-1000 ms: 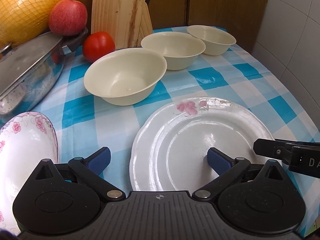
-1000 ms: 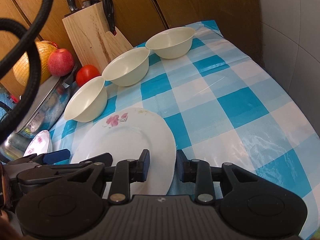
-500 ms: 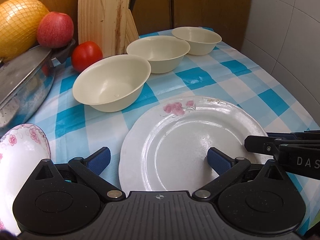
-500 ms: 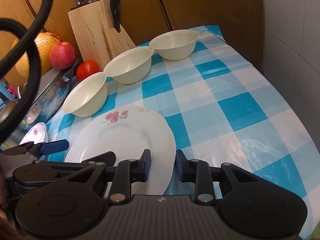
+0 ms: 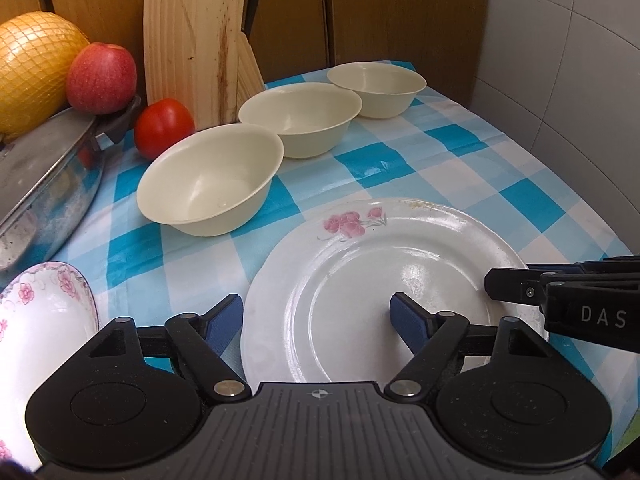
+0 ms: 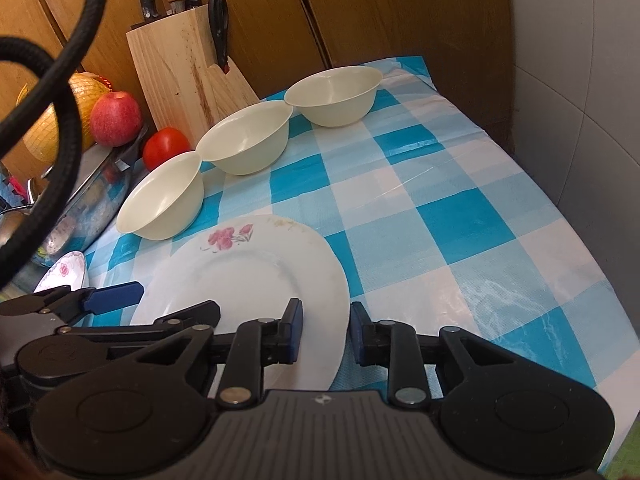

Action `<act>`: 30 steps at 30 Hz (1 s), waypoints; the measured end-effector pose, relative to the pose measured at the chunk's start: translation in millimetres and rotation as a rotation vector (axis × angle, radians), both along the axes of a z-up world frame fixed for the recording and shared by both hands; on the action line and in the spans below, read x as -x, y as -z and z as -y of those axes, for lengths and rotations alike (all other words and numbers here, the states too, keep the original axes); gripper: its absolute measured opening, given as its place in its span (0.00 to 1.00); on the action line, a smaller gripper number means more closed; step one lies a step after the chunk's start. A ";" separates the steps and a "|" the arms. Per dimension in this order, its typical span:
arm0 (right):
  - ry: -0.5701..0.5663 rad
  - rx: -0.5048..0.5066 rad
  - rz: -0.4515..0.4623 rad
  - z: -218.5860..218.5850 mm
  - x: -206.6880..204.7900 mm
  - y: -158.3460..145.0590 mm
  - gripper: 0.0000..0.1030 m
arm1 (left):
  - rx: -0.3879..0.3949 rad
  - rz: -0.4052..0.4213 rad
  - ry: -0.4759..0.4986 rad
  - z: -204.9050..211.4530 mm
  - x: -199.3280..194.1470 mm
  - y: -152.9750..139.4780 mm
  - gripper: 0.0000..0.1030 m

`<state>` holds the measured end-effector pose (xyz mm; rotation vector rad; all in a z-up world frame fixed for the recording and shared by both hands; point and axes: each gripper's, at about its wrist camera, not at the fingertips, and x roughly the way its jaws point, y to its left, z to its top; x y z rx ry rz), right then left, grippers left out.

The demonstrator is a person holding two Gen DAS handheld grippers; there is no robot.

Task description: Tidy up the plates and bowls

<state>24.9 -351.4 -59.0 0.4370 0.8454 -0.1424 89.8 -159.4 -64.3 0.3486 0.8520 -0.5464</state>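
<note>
Two grippers meet at the round white flowered plate (image 5: 384, 280). Left gripper (image 5: 318, 316), at 9 o'clock, spread wide a second ago, is closing around its rim. Right gripper (image 6: 326, 330) at 3 o'clock straddles the rim nearly shut; lifting looks next.

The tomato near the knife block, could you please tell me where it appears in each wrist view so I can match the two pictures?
Left wrist view: the tomato sits upper left, at the foot of the knife block, behind the nearest cream bowl.
Right wrist view: the tomato sits left of centre, beside the knife block, just behind the nearest cream bowl.
Shared landmark: the red apple, up and left of the tomato in both.
</note>
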 end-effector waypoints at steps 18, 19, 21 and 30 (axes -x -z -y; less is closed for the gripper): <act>0.007 0.033 0.013 0.2 12.6 4.7 0.26 | -0.014 0.032 0.035 10.3 8.7 2.1 0.78; 0.009 0.035 0.013 -0.1 12.4 4.5 0.26 | -0.012 0.031 0.031 10.6 8.6 2.2 0.78; 0.014 0.029 0.012 0.9 12.0 4.2 0.26 | -0.012 0.031 0.021 10.4 8.6 2.0 0.76; 0.013 0.014 0.042 -1.6 9.5 -1.8 0.07 | -0.017 0.034 0.131 31.5 31.8 -7.5 0.53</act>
